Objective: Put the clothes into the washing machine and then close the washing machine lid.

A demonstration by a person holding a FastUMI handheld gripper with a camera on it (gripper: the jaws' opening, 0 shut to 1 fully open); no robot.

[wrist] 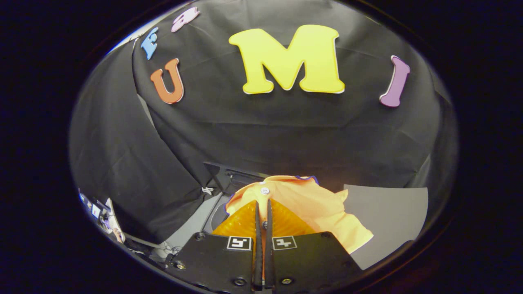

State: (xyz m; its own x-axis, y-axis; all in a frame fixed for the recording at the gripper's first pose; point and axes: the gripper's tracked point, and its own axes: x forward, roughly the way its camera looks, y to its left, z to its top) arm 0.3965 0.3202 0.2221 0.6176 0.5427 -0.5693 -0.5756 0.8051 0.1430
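Orange shirt [314, 204], one garment, is pinched between the two nearly closed fingers [263, 212] above the washing machine [229, 179].

Your gripper [263, 208] has its fingers pinched nearly together on the orange shirt [310, 204], fabric caught between them. The shirt hangs bunched just ahead of the fingers, white button [264, 190] visible near the tips. Beyond it sits the dark washing machine opening [229, 177]; grey surface [388, 212] lies to the right.
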